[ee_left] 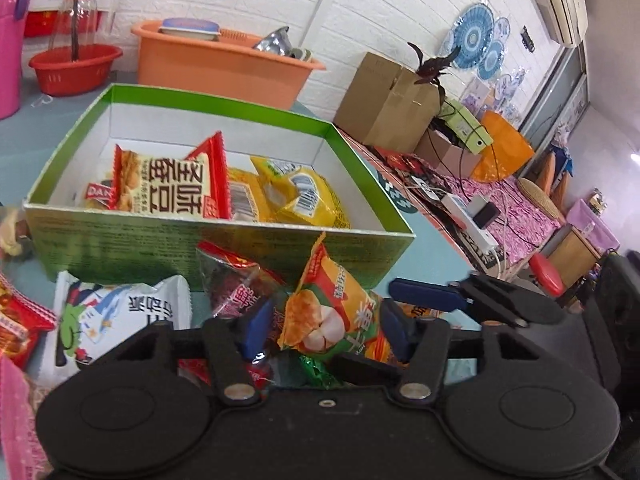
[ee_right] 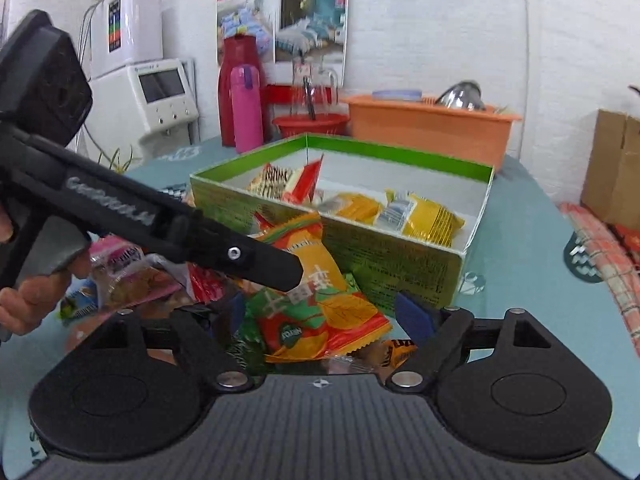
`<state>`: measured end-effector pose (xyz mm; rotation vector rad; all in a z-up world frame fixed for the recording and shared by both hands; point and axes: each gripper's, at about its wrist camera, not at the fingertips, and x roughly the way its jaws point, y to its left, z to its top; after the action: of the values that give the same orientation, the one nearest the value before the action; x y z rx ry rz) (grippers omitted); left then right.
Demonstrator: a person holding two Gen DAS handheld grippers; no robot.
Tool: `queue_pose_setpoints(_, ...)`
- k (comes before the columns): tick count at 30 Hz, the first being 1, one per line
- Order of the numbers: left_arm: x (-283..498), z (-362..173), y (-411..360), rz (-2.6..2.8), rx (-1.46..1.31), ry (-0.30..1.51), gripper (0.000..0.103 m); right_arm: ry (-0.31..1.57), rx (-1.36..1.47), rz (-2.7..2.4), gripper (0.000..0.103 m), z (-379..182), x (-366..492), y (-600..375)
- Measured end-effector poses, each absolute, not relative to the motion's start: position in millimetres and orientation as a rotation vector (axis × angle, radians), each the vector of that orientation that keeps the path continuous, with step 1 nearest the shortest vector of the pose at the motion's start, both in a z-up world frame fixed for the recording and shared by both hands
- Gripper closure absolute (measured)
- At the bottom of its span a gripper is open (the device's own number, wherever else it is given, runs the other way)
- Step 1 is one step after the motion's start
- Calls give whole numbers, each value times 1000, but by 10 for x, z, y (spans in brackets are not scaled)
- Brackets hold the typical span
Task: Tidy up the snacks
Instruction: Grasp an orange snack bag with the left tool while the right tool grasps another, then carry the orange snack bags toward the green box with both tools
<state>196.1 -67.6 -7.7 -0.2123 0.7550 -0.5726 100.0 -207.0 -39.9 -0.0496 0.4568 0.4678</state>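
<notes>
The left gripper (ee_left: 322,322) is set low over a heap of snack packets on the blue-green table (ee_right: 520,248), just in front of the green box (ee_left: 224,240). Its blue pads (ee_left: 256,326) are closed to a narrow gap on an orange-and-green snack packet (ee_left: 332,308), which is pressed on both sides. In the right wrist view the same packet (ee_right: 320,312) is seen lying tilted against the near wall of the box (ee_right: 384,256), with the left gripper's black finger (ee_right: 256,258) laid across its upper part.

The right gripper (ee_right: 320,316) is positioned around the lower end of that packet. Its jaws are spread wide, and the blue pad (ee_right: 412,314) on the right side is seen clear of the wrapper; no grip is shown.

The box is open at the top. Inside it are stored a red-and-white biscuit packet (ee_left: 168,184) standing on edge and several yellow packets (ee_left: 304,196) lying flat.

Outside the box, a white packet (ee_left: 120,312) and a red packet (ee_left: 232,280) are located beside the held one. An orange tub (ee_left: 224,64) and a red basket (ee_left: 74,66) are placed behind the box.

A hand (ee_right: 36,292) is seen on the left gripper's handle.
</notes>
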Motion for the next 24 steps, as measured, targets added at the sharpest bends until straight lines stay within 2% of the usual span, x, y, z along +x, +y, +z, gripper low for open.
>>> queue_pose_setpoints(2,1974,-119,-659,-591,-222,766,46,473,-36,483,0,-443,1064,-2095)
queue_pose_setpoints(8,1974,-158,-619,-602,-251,774,47,503,-44,533,0,-428,1070,-2081)
queue_pose_setpoints(10,1974,-176,-629,-594,-253,777,44,503,-62,535,0,-435,1064,-2035)
queue_pose_setpoints(15,1901,-166,-600,-567,-291,780,46,488,-94,501,2,-443,990,-1977)
queue_pose_setpoints(24,1695,473,-589,-624,-247,586,47,315,-90,461,5,51,700,-2059)
